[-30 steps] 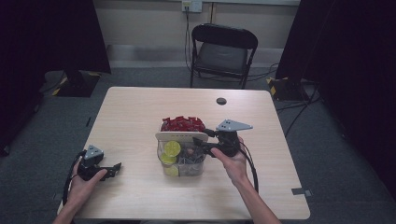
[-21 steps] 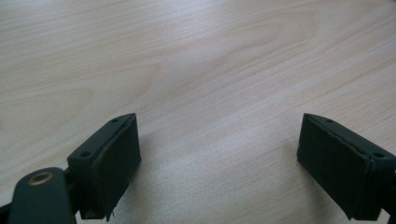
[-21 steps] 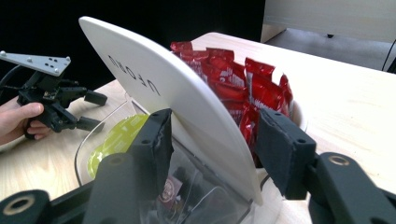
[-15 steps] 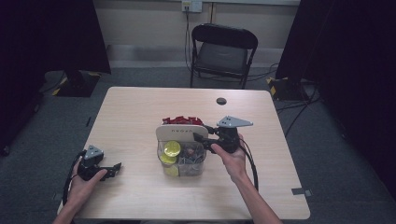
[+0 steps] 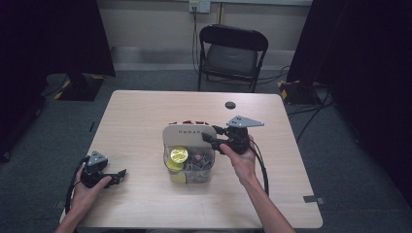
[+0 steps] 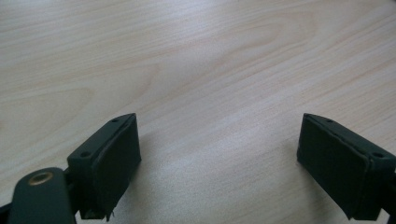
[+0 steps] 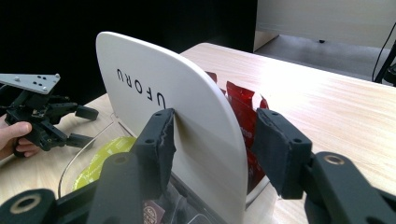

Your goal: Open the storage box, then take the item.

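Your right gripper has its jaws straddling the edge of the white lid, which stands tilted up over the clear box. One jaw lies against the lid's printed face; the other stands a little off its back, so the grip looks loose rather than clamped. In the high view that gripper sits at the lid's right end, with the box near the middle of the bench. Your left gripper rests low over bare bench with its jaws spread wide and nothing between them; from above it lies near the front left corner, well apart from the box.

The likely trouble is the lid slipping. With one jaw not bearing on it, a smooth, thin panel could slide out and drop back on the box or swing over onto the red packets behind it. Lifting from one end only may also twist the lid or drag the light box along, since nothing steadies it.

I cannot tell whether the lid is hinged or free, because its lower edge is hidden behind the jaws. The contents are hard to read: yellow-green round pieces show, the rest is a blur through the wall. The small dark disc farther back is too small to name
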